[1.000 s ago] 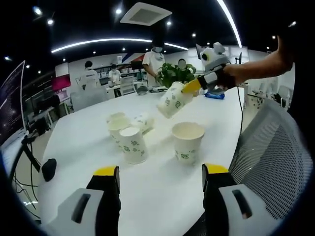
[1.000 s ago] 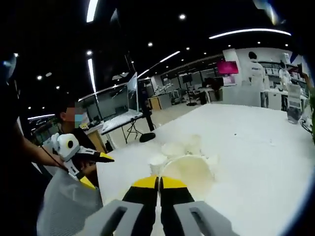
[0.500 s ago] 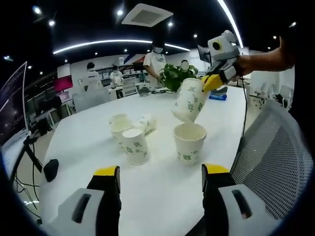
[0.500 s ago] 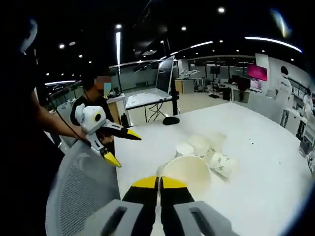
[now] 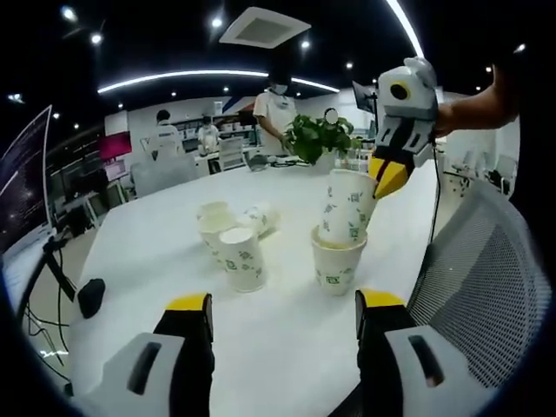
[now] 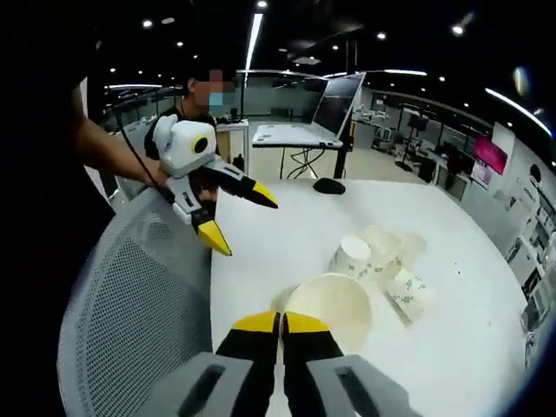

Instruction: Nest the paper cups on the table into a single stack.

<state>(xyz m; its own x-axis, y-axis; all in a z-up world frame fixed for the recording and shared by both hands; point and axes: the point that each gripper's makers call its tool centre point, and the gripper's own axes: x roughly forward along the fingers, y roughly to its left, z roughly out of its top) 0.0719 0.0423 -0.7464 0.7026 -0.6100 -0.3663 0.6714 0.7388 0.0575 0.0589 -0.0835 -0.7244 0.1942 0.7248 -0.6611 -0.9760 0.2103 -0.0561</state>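
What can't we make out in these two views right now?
- How deep the held cup sits in the standing cup: left gripper view, the standing cup's wall hides its base.
- Standing cup in the right gripper view: mostly hidden behind the held cup.
- Count of cups in the far pile: they overlap, too small.
- Print on the cups: too small.

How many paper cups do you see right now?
5, possibly more hidden. One held cup in the right tool, entering an upright cup; one upright cup to its left; behind it another and one on its side.
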